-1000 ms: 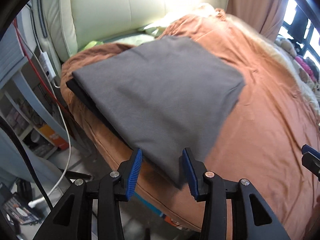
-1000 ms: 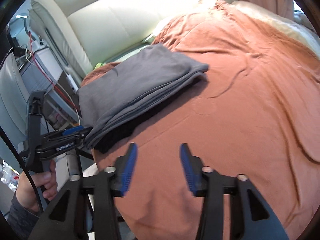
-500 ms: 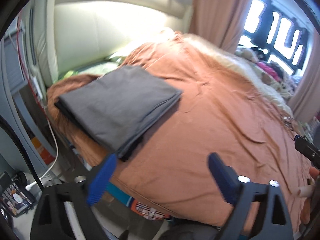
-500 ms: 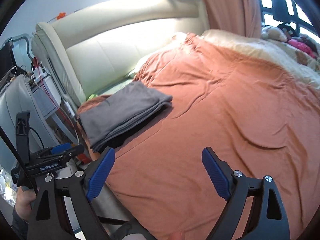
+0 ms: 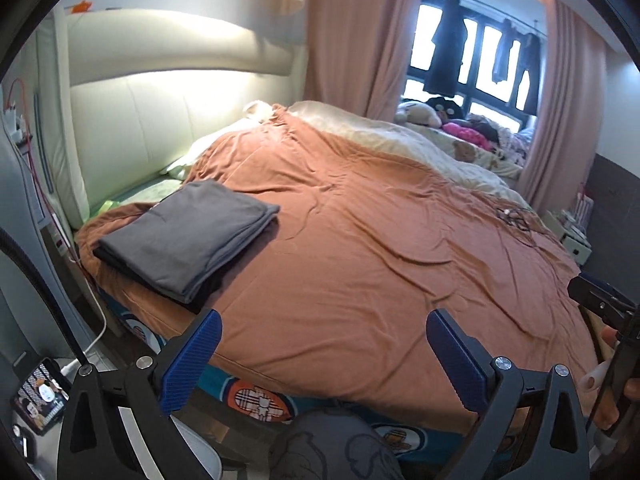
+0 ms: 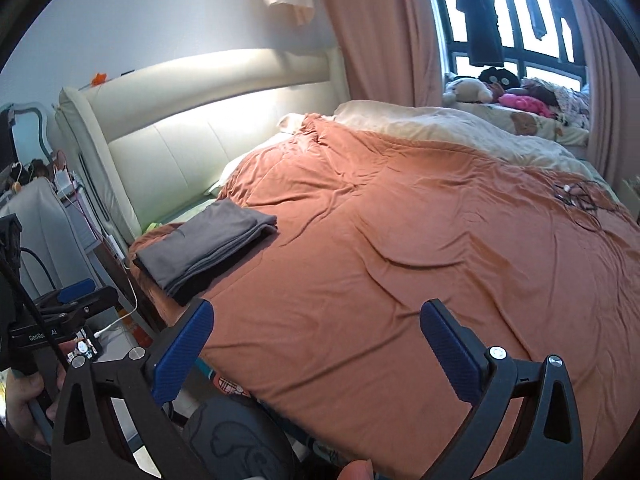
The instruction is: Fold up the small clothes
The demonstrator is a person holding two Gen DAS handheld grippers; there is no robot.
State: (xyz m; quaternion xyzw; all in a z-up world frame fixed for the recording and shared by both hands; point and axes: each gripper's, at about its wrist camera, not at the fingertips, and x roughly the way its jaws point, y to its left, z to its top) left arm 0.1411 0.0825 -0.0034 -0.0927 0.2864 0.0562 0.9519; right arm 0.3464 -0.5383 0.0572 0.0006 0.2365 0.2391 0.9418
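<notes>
The left gripper (image 5: 322,354) and right gripper (image 6: 316,344) are being held wide apart over the bed's near edge, the right one's jaws opening, with nothing gripped. Folded grey clothes (image 5: 188,242) are being left stacked on the orange cover (image 5: 380,248), near the headboard (image 5: 160,120).

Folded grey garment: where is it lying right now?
The folded grey garment lies in the left of both wrist views, on the orange duvet at the bed's near-left corner, beside the cream headboard, atop a darker folded piece; neither claw touches it.
</notes>
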